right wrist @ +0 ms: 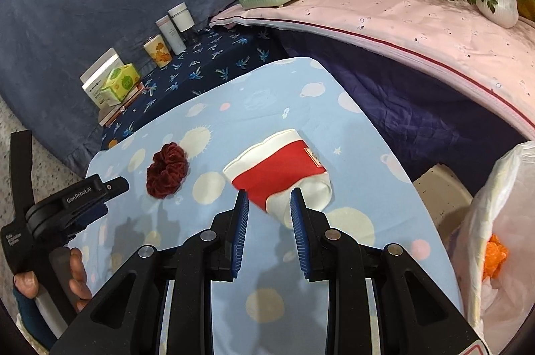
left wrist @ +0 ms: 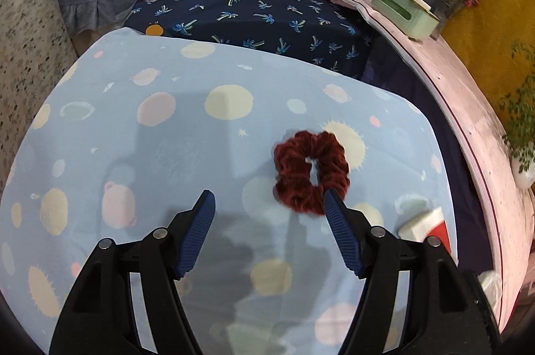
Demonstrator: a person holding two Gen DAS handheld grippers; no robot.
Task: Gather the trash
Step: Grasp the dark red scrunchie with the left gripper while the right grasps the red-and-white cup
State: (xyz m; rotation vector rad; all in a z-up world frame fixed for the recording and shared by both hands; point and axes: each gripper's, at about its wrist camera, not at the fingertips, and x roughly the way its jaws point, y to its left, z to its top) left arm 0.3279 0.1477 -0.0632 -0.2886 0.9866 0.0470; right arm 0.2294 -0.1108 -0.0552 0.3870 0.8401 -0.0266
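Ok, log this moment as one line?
left gripper: open, empty, by scrunchie | right gripper: open, empty, at sock | bag: right of cloth

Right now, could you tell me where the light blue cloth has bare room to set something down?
The light blue cloth is bare left of the dark red scrunchie, out to its left edge, and beyond the scrunchie up to the navy palm-print cloth. It is crowded on the right, where the scrunchie and the red and white sock lie close together.
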